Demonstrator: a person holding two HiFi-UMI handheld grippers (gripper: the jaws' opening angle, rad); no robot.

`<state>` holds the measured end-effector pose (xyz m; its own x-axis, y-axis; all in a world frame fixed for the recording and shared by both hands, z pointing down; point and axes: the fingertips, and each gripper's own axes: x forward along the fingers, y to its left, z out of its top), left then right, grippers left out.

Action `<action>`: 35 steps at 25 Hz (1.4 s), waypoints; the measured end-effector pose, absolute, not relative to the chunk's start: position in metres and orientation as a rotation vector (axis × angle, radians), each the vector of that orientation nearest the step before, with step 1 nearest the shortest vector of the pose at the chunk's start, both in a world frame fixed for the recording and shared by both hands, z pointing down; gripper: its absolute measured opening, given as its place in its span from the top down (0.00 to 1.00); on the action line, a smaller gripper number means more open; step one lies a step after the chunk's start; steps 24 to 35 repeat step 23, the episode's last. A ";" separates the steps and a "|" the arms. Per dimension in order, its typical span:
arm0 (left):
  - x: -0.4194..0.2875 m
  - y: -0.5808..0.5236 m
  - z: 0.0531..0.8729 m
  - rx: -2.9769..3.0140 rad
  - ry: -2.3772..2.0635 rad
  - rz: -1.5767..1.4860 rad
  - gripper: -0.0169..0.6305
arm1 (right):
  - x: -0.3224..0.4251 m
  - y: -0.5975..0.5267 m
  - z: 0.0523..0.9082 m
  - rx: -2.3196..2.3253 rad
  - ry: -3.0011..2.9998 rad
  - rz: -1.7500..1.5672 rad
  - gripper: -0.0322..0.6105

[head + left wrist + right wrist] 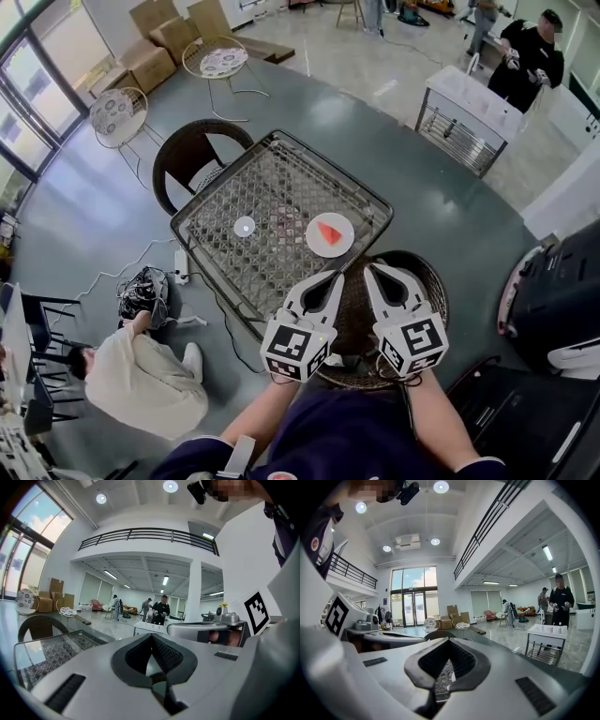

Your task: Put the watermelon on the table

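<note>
A red watermelon slice (328,232) lies on a white plate (343,246) on the wicker-patterned glass table (216,202), at its near right. A small white disc (244,226) sits on the table to the left of the plate. Both my grippers hover side by side just short of the table's near edge, pointing at it. The left gripper (335,276) (151,638) is shut with nothing between its jaws. The right gripper (371,269) (449,641) also looks shut and empty. In the left gripper view the table (51,651) shows at the lower left.
A round wicker chair (427,281) is under my grippers, and a dark chair (187,150) stands at the table's far side. A person (141,375) sits on the floor at left by cables (145,286). A white cart (469,112) stands at back right, black cases (562,300) at right.
</note>
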<state>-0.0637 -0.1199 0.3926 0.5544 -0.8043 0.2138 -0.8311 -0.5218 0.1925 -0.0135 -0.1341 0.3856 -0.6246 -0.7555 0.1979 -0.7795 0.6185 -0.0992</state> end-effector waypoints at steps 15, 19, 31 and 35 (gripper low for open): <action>-0.054 -0.107 0.389 2.518 -1.357 0.152 0.96 | -0.005 -0.122 0.377 1.298 -2.720 0.249 0.95; -0.053 -0.104 0.390 2.513 -1.357 0.152 0.96 | -0.004 -0.120 0.375 1.296 -2.722 0.247 0.95; -0.051 -0.101 0.388 2.511 -1.358 0.152 0.96 | -0.001 -0.118 0.371 1.297 -2.726 0.241 0.95; -0.051 -0.101 0.388 2.511 -1.358 0.152 0.96 | -0.001 -0.118 0.371 1.297 -2.726 0.241 0.95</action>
